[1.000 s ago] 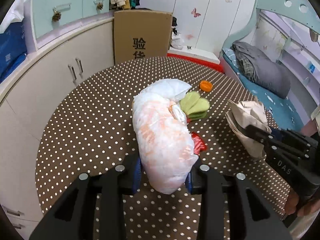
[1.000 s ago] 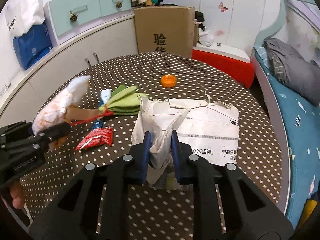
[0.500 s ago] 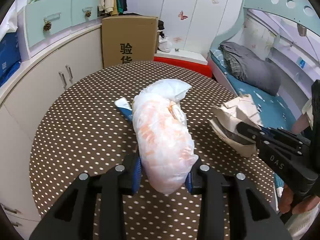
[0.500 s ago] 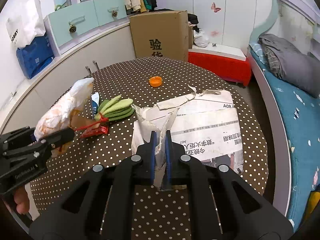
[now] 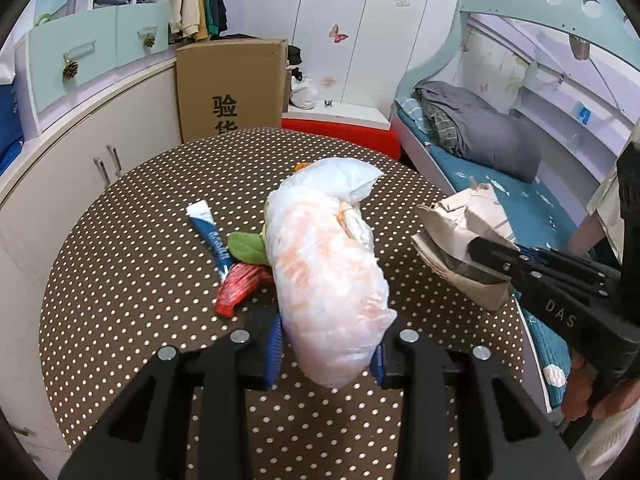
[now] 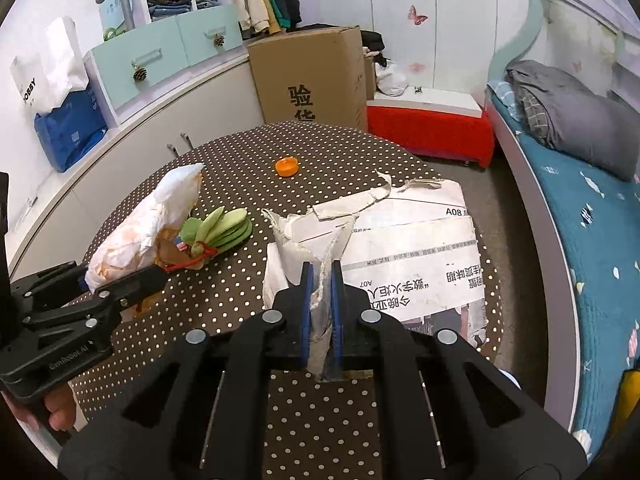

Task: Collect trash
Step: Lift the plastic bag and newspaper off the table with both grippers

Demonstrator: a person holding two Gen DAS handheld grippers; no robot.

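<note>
My left gripper (image 5: 326,354) is shut on a stuffed white plastic bag (image 5: 324,264) with orange stains, held above the dotted brown table (image 5: 132,240). The same bag (image 6: 140,232) shows at the left of the right wrist view. My right gripper (image 6: 320,312) is shut on a pinched-up fold of torn newspaper (image 6: 412,256), whose sheet trails over the table's right side. From the left wrist view that newspaper (image 5: 460,240) hangs crumpled at the right. On the table lie a red wrapper (image 5: 240,288), a blue and white tube (image 5: 212,232), green leaf-shaped pieces (image 6: 224,228) and an orange cap (image 6: 287,166).
A cardboard box (image 6: 316,76) stands behind the table, with a red bench (image 6: 432,132) beside it. Curved white cabinets (image 5: 80,152) run along the left. A bed (image 6: 580,184) with a grey blanket is close on the right. A hand (image 5: 592,392) holds the right tool.
Both grippers have drawn back and lifted, carrying the bag and the newspaper fold. The right jaws closed tighter on the paper. The red wrapper and tube now show beside the bag.
</note>
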